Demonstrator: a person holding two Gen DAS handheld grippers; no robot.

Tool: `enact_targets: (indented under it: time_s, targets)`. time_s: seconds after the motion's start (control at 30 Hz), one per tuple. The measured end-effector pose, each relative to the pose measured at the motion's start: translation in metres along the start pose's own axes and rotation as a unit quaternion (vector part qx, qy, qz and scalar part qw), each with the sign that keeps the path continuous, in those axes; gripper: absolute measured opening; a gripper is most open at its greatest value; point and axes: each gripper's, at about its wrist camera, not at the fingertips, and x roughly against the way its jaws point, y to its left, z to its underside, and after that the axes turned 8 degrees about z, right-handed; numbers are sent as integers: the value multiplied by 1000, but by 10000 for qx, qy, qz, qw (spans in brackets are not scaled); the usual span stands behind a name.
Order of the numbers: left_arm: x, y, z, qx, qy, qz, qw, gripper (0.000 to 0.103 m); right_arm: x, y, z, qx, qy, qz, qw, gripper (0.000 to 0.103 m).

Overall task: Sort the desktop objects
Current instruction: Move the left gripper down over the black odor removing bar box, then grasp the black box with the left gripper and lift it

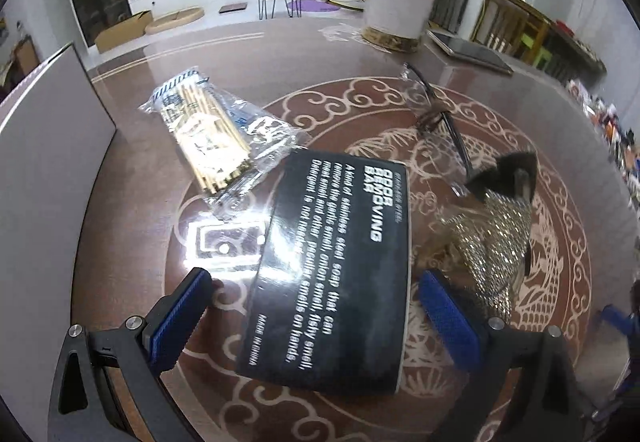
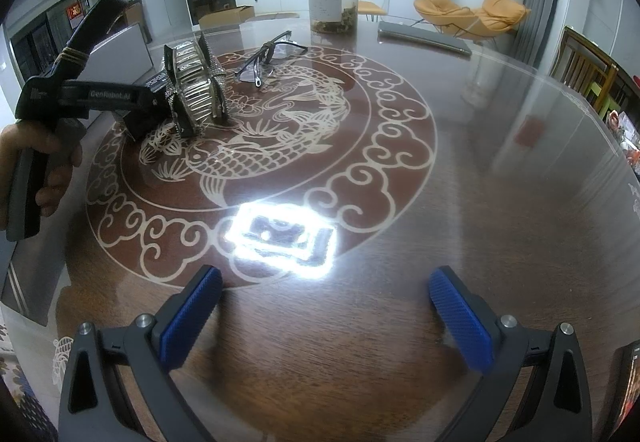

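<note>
The black box (image 1: 332, 274) is lying on the bench (image 1: 120, 242) between the wide-apart fingers of the left claw (image 1: 316, 318), with the bag of sticks (image 1: 216, 138) far left, the sparkly purse (image 1: 496, 238) right, and the right claw (image 2: 326, 318) hanging open over bare bench.

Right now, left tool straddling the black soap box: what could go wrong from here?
1. The black box sits skewed between the open left tool; closing could twist it rather than grip it.
2. The rhinestone hair clip lies right beside the right-hand finger and may get knocked.
3. One box corner seems to lie against the chopstick packet, which may drag along.
</note>
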Motion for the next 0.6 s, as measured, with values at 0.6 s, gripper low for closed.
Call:
enact_targets:
  time_s: [0.6]
  targets:
    - [-1, -6, -3, -165, -99, -235, 9995, 73, 0, 0, 0, -7, -1, -7, 10000, 103]
